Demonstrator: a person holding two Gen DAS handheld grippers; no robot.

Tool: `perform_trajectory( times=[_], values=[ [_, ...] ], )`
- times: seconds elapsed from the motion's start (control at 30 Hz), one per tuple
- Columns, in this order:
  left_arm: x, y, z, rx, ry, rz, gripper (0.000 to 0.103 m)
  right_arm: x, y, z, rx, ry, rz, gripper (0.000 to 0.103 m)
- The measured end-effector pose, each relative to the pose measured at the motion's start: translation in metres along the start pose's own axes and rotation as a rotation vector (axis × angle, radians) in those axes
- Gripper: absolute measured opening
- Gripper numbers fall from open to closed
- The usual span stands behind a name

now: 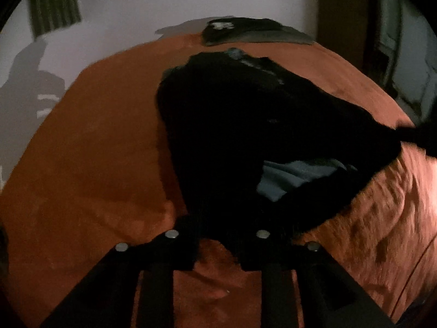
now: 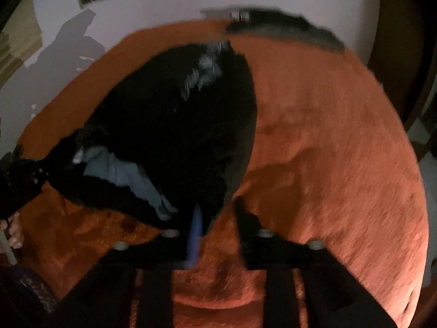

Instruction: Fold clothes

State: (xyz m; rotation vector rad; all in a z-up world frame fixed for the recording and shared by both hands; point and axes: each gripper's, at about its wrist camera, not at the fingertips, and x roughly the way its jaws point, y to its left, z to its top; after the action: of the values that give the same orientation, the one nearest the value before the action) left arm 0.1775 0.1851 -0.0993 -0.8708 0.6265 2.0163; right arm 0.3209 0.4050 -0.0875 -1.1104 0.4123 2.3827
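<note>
My left wrist camera looks forward and down from low over the rust-orange bedspread (image 1: 90, 169), close to the crumpled black garment (image 1: 245, 125). My right wrist camera faces the same way from further right; both share the garment (image 2: 169, 125) and the far white wall (image 1: 164, 2).
</note>
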Motion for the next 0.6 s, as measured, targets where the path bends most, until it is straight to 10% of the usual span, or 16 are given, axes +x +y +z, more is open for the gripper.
perform_trajectory(
  times=[0.1, 0.27, 0.6],
  values=[
    [-0.004, -0.009, -0.007, 0.044, -0.001, -0.006, 0.032, -0.015, 0.001, 0.005, -0.041, -0.081, 0.002, 0.061],
    [-0.008, -0.024, -0.020, 0.127, -0.020, 0.041, 0.035, 0.001, 0.045, 0.014, -0.380, -0.028, -0.055, 0.061],
    [0.003, 0.012, -0.030, -0.060, 0.091, -0.033, 0.051, 0.095, 0.127, 0.018, -0.847, 0.097, -0.195, 0.052]
  ],
)
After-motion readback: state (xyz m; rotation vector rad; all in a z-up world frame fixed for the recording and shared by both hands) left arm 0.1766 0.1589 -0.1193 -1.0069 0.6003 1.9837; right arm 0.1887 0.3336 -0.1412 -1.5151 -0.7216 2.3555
